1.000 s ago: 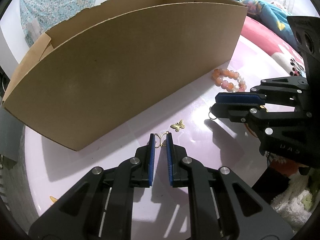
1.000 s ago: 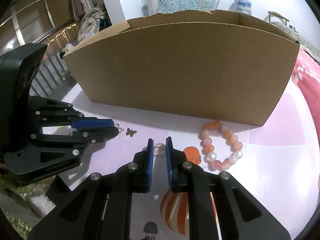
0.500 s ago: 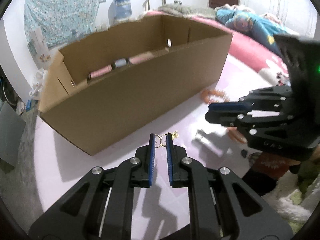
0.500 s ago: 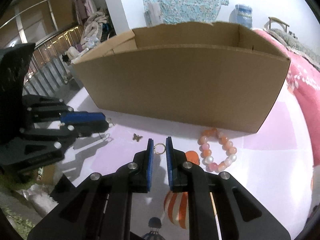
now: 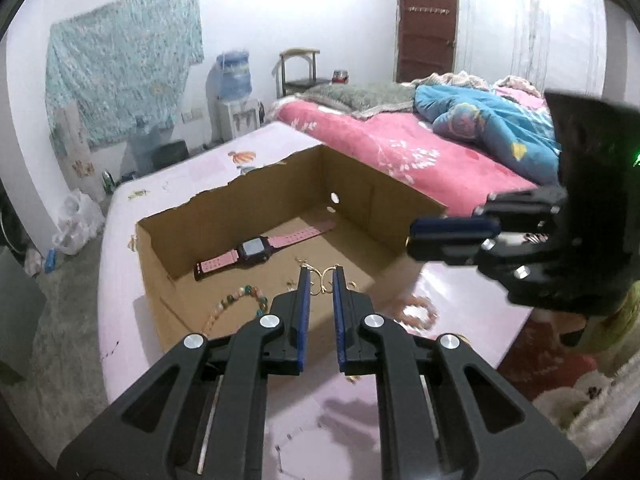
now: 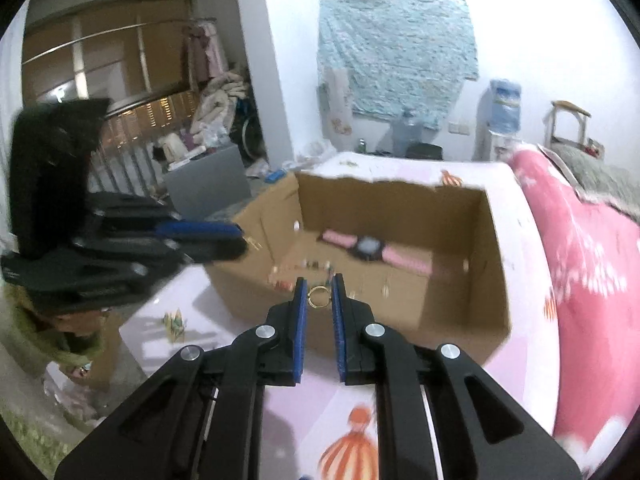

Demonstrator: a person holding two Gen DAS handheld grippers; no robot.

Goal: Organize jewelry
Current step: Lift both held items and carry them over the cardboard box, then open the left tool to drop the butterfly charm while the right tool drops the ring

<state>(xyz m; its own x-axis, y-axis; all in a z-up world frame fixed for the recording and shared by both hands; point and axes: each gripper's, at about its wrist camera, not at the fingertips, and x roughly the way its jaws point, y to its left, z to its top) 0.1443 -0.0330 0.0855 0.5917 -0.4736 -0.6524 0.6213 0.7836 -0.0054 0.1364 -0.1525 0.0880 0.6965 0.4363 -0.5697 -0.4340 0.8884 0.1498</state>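
Observation:
My left gripper [image 5: 319, 280] is shut on a small gold earring [image 5: 320, 283] and holds it high above the near wall of an open cardboard box [image 5: 400, 196]. My right gripper [image 6: 319, 292] is shut on a small gold ring [image 6: 319, 297], also above the box's near wall [image 6: 400, 320]. Inside the box lie a pink-strapped watch [image 5: 260, 250], also in the right wrist view [image 6: 370, 249], and a multicoloured bead bracelet [image 5: 240, 300]. An orange bead bracelet [image 5: 418, 312] and a gold butterfly charm [image 6: 174, 319] lie on the pink table outside the box.
The box stands on a pink table [image 5: 120, 264] with printed patterns. A bed with a pink cover [image 5: 400, 148] lies beyond on the right. The other gripper shows at the right edge [image 5: 452, 232] and at the left edge [image 6: 200, 236].
Both grippers have risen from the table with their small gold pieces, from below the box wall to above it, so the inside of the box has come into view.

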